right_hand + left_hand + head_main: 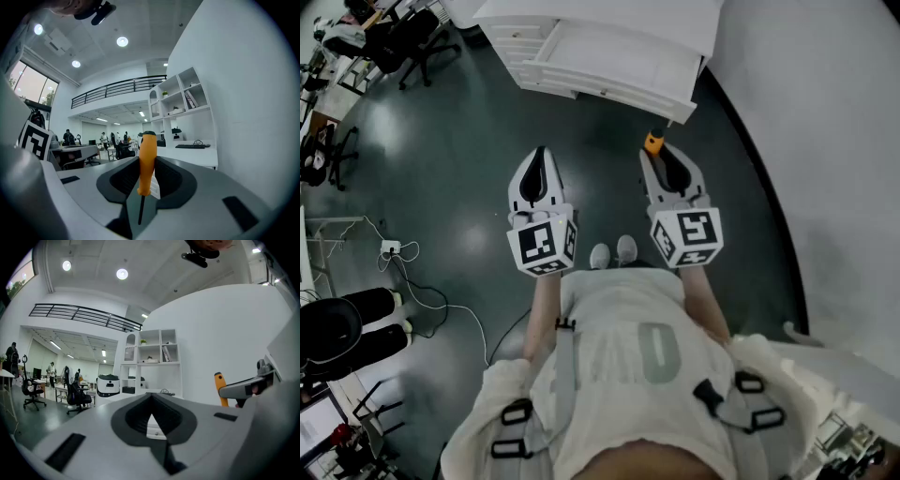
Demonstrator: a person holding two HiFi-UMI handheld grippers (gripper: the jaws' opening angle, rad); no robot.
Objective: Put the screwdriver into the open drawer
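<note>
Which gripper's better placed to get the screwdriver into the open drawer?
Right. The right gripper holds the screwdriver, and the open drawer lies ahead of it. The left gripper is shut and empty.

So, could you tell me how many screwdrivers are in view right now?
1. The orange-handled screwdriver is gripped in the right gripper, handle pointing forward, short of the open drawer. Others may be hidden in the drawer's covered rear part.
</note>
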